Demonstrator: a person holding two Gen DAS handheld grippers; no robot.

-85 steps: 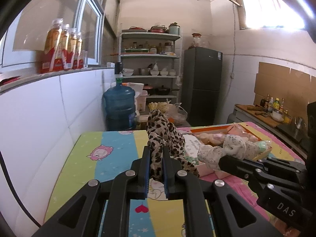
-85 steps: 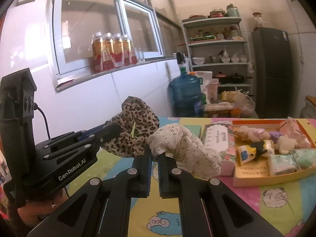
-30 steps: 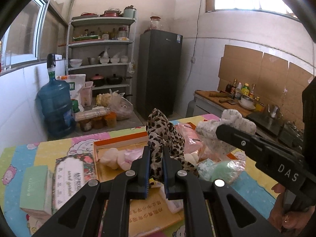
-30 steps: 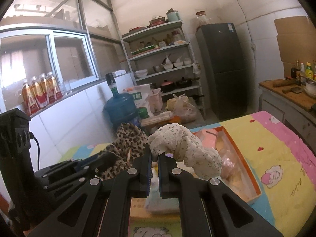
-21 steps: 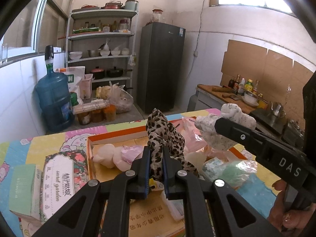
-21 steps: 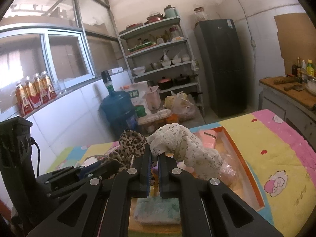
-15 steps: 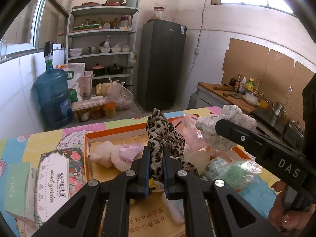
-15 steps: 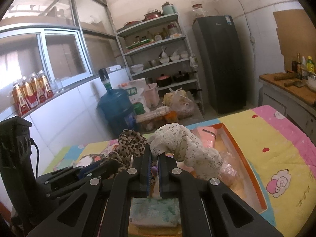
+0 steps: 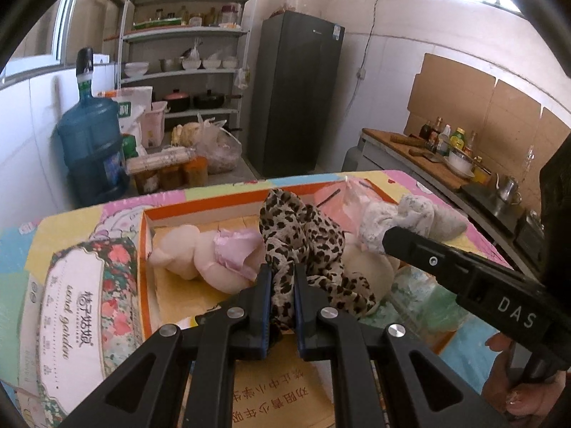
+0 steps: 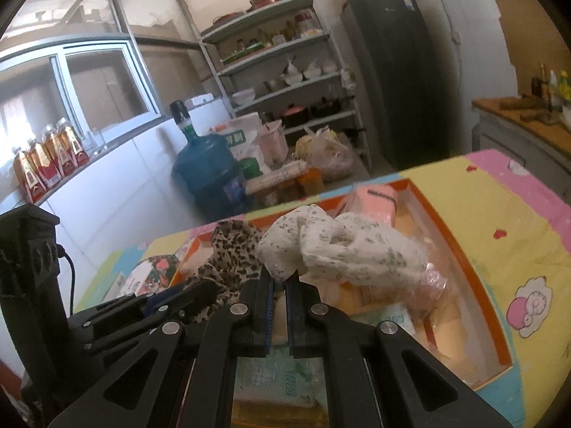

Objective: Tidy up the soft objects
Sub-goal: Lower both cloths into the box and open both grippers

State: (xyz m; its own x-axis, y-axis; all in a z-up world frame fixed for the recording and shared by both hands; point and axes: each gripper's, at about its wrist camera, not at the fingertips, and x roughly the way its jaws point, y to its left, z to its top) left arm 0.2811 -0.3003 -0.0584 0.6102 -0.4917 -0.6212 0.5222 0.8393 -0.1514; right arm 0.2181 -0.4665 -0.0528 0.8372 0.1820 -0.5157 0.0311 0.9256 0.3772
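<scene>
Two soft cloths are held above the orange-rimmed box [image 9: 144, 249], one in each gripper. A leopard-print cloth [image 9: 303, 239] is pinched between the pressed-together fingers of the left gripper [image 9: 282, 285]; its bunched length rises upward from the jaws and spills to the right. A white speckled cloth [image 10: 339, 246] is clamped in the right gripper [image 10: 280, 281], its long axis running rightward and slightly downward from the jaws, over the box interior.

Inside the box one pale plush toy [image 9: 192, 253] with a pink ruffle is seen lying on its side near the left wall, and one pink packet [image 10: 374, 201] lies at the far end (other wrapped items under the cloths cannot be told apart). One green-printed tissue pack [image 10: 274, 378] is seen just below the right gripper. One floral box [image 9: 78, 306] lies just beside the orange-rimmed box's left wall.

Open cartoon-print tablecloth [image 10: 528, 249] is seen to the right of the box, up to the table's far edge. Beyond that edge one blue water jug [image 9: 92, 142], one shelf rack [image 9: 185, 71] and one dark refrigerator [image 9: 296, 96] are seen.
</scene>
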